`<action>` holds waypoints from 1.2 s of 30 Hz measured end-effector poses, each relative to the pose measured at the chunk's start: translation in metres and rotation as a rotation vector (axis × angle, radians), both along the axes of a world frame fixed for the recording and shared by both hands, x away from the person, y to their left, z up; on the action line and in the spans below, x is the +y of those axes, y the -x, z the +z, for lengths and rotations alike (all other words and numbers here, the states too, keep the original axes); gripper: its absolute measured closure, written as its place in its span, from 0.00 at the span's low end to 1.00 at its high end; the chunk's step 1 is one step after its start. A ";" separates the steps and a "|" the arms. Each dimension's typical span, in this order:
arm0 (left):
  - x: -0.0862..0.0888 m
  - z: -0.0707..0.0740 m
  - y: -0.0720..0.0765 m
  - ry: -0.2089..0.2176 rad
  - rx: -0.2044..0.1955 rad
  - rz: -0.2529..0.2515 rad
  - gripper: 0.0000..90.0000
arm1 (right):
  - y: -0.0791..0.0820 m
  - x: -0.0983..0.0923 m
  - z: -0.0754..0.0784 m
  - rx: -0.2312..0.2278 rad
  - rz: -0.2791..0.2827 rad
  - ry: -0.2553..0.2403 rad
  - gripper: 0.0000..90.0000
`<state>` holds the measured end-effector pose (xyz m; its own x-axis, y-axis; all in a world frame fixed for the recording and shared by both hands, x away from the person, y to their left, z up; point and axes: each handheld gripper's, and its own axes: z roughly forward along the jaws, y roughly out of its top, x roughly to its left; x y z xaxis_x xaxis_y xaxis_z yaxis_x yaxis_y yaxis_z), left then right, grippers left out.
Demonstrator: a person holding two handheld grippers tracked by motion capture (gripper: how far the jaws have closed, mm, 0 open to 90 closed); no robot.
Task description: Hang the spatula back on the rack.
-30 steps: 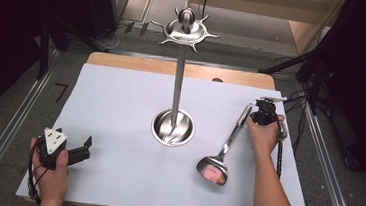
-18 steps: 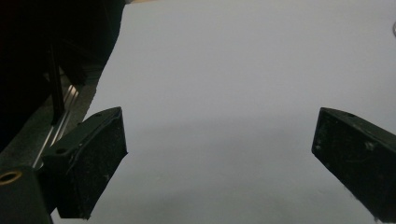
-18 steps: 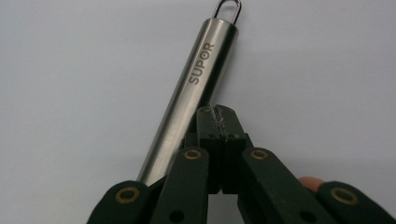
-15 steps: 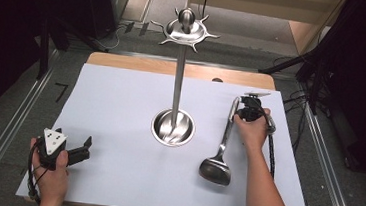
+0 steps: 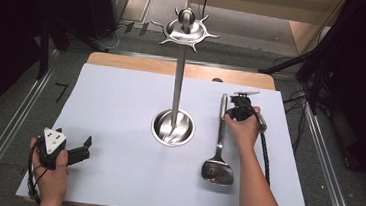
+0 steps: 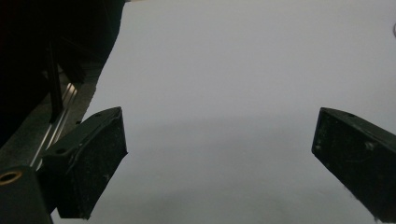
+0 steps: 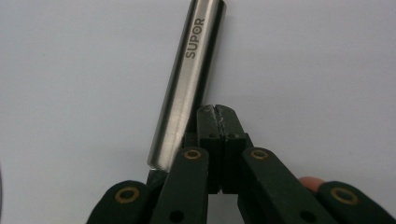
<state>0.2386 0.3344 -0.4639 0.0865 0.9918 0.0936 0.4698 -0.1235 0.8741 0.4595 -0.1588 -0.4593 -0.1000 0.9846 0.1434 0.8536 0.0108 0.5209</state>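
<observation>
Presently on the white-covered table [image 5: 121, 102]: one polished steel spatula with a tubular handle marked SUPOR [image 5: 220, 146], lying flat, blade toward the person, handle pointing away, just right of the round steel base of a tall utensil stand [image 5: 174, 127]. The right hand-held gripper [image 5: 238, 108] rests at the handle's far end; in the right gripper view its jaws are pressed fully together, tips [image 7: 218, 112] touching the handle's side [image 7: 187, 88] with nothing between them. The left hand-held gripper [image 5: 79, 149] sits at the table's near left corner, well apart from the spatula; in the left gripper view its jaws stand wide over bare white surface.
</observation>
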 end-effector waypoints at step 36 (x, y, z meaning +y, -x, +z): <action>0.000 0.000 0.001 0.004 -0.007 0.000 0.04 | 0.050 0.018 0.018 0.106 0.078 0.012 0.57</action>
